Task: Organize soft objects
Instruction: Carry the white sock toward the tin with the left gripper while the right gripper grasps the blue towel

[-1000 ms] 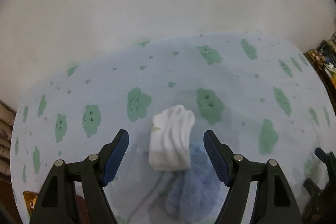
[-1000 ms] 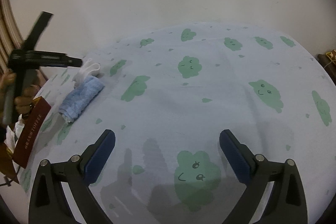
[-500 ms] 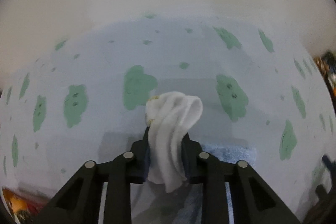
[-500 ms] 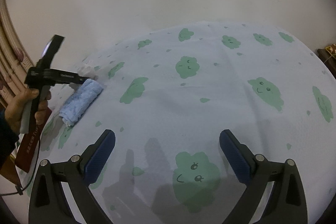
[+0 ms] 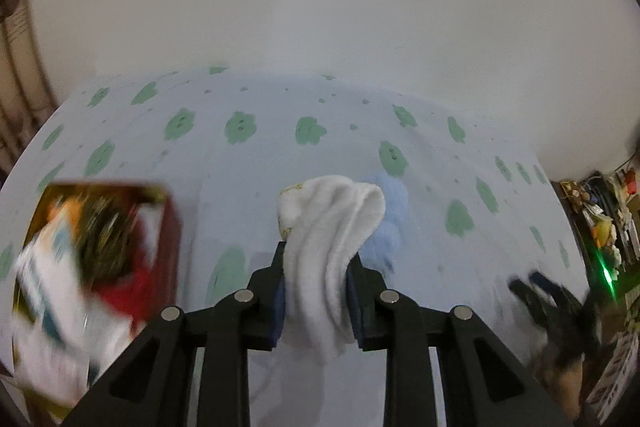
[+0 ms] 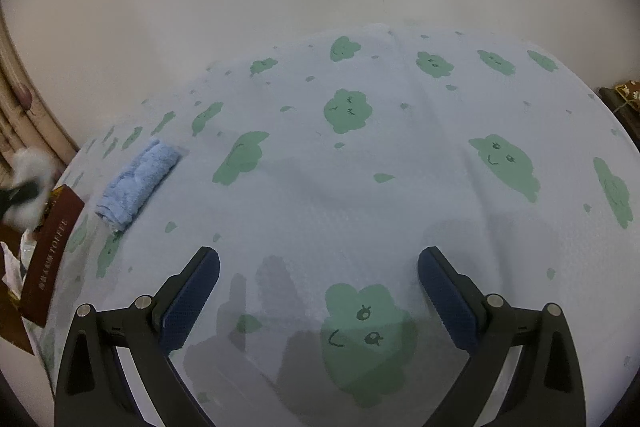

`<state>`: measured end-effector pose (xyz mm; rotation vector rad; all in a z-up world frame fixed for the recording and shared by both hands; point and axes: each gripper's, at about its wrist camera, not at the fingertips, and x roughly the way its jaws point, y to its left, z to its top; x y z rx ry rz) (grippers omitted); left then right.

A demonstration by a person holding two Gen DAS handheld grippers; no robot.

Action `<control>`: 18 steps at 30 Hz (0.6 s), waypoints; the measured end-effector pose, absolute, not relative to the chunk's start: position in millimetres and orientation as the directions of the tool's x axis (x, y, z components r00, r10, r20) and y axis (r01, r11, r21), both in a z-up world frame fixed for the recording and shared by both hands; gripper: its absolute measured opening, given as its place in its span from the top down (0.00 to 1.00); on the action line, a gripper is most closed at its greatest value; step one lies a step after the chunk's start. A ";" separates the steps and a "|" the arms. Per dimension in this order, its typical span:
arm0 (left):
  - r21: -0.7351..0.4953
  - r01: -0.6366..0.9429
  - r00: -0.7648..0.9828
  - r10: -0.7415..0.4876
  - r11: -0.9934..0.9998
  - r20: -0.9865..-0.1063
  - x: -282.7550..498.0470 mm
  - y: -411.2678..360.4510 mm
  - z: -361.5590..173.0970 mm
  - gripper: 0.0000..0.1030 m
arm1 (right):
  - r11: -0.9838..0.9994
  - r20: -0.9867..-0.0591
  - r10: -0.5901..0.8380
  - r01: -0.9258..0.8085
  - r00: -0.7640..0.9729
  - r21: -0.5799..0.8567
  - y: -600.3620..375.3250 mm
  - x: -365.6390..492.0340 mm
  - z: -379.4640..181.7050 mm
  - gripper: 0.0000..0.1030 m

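Cloud-print sheet (image 6: 400,187) w/ blue towel (image 6: 138,179) at 9 o'clock. Left gripper (image 5: 316,291) easing slightly, pads pinch white socks (image 5: 328,247) mid-bundle: light, floppy, squashy. Right gripper (image 6: 320,295) wide apart, empty.

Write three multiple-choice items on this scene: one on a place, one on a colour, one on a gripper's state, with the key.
1. Where does the rolled towel lie?
A. near the sheet's left edge
B. between the right gripper's jaws
C. on the box

2. What colour is the cloth that the left gripper holds?
A. red
B. white
C. green

3. How is the right gripper?
A. shut on the towel
B. shut on nothing
C. open

Key: 1 A, it rests by the box; 2 B, white folds bulge between the pads; 3 C, only bare sheet shows between its jaws.
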<state>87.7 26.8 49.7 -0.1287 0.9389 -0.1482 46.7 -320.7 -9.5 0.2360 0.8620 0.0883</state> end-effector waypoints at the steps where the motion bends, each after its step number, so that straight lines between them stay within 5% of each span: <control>1: -0.170 0.068 0.585 -0.178 0.983 -0.791 72.8 28.8 52.1 0.75 | 0.971 -0.743 0.168 0.021 0.647 0.238 -320.5 46.8 -9.9 0.04; 14: -0.173 -0.076 0.656 -0.081 0.982 -0.750 -64.4 100.2 71.9 0.74 | 0.990 -0.777 0.028 0.091 0.629 0.110 -312.3 47.8 -7.3 0.02; 18: -0.157 -0.115 0.676 -0.038 0.981 -0.736 -85.3 119.9 71.9 0.73 | 0.990 -0.777 0.108 0.007 0.620 0.143 -277.6 49.4 9.9 0.02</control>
